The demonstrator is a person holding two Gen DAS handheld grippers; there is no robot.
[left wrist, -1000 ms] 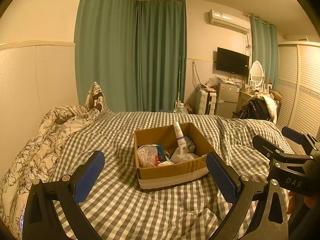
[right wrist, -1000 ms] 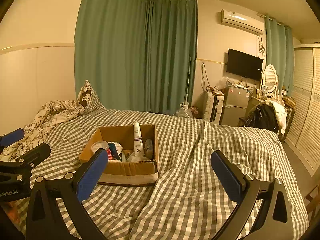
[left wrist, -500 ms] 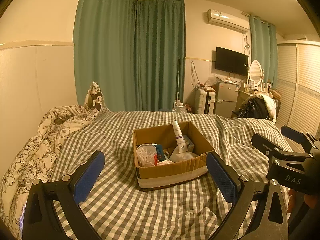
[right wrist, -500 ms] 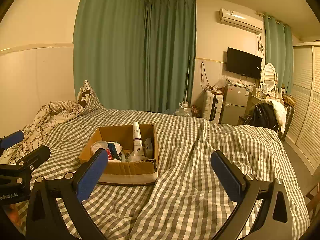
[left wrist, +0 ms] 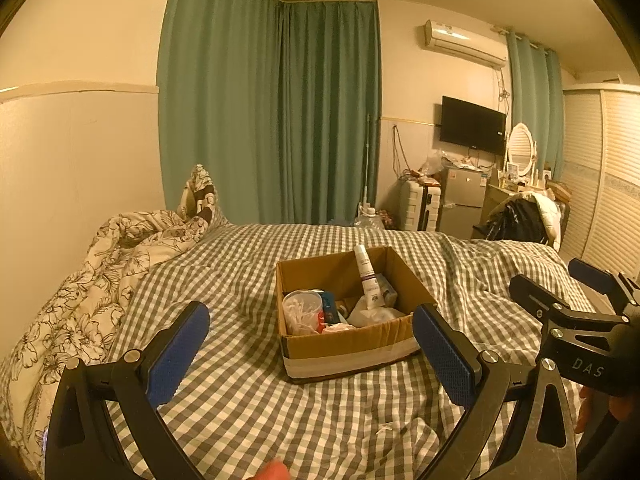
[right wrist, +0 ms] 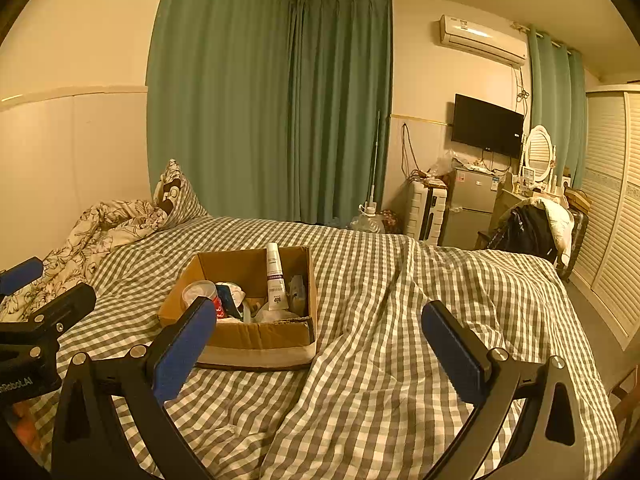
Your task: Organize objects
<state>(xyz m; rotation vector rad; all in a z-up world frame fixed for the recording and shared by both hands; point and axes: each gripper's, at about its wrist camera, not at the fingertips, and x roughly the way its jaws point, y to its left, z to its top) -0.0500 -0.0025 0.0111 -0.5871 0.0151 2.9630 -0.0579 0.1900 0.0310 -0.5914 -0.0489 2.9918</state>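
Fingers first: we hold our left gripper (left wrist: pixel 310 354) with its blue pads spread wide and nothing between them, low over the bed (left wrist: pixel 240 280). Our right gripper (right wrist: pixel 320 350) hangs the same way, fingers apart and empty, just beside the left one.

Ahead of both, on the checked cover, sits an open cardboard box (left wrist: pixel 348 350), its base wrapped in pale tape. From the left wrist view it lies between the two pads but beyond them, not touched. From the right wrist view the left pad overlaps the box's near corner, and we cannot tell whether they touch.

Inside the box a white tube (left wrist: pixel 366 278) stands nearly upright toward the back. A round tub (left wrist: pixel 302 312) of white bits sits at the front left, with a blue pack (left wrist: pixel 330 308) beside it and crumpled white wrapping (left wrist: pixel 374 316) at the front right. The rest of the contents is too jumbled to name.

A floral quilt (left wrist: pixel 100 280) is heaped along the left wall. Green curtains (left wrist: pixel 272 120) hang behind the bed, and a suitcase (right wrist: pixel 428 212), small fridge (right wrist: pixel 472 204) and wall TV (right wrist: pixel 486 126) stand at the far right.
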